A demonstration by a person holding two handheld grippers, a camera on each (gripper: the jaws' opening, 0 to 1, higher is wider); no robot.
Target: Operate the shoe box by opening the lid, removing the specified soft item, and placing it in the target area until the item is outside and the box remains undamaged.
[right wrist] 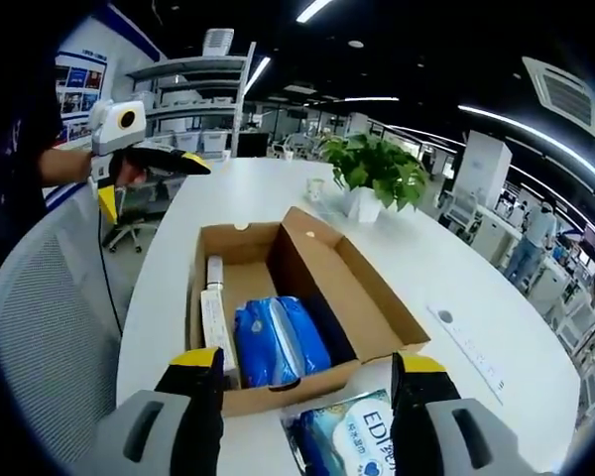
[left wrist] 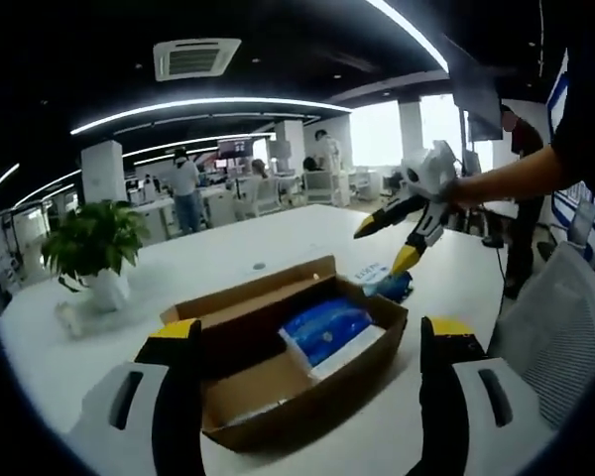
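Note:
The brown shoe box [left wrist: 317, 397] [right wrist: 210, 260] stands on the white table with its lid [left wrist: 253, 286] [right wrist: 362, 293] folded back. Inside lie a blue soft pack [left wrist: 325, 327] [right wrist: 276, 342] and a long white carton [right wrist: 213, 319]. A second blue-and-white soft pack [left wrist: 392, 287] [right wrist: 345, 433] lies on the table just outside the box's end. My left gripper [left wrist: 309, 397] [right wrist: 155, 185] is open, short of the box's near side. My right gripper [right wrist: 307, 402] [left wrist: 384, 248] is open above the pack on the table, holding nothing.
A potted plant [left wrist: 94, 243] [right wrist: 372, 174] stands on the table past the box. A grey mesh chair [right wrist: 40, 317] [left wrist: 565, 317] is at the table's edge. A socket strip [right wrist: 468, 349] is set into the tabletop. People and desks fill the office behind.

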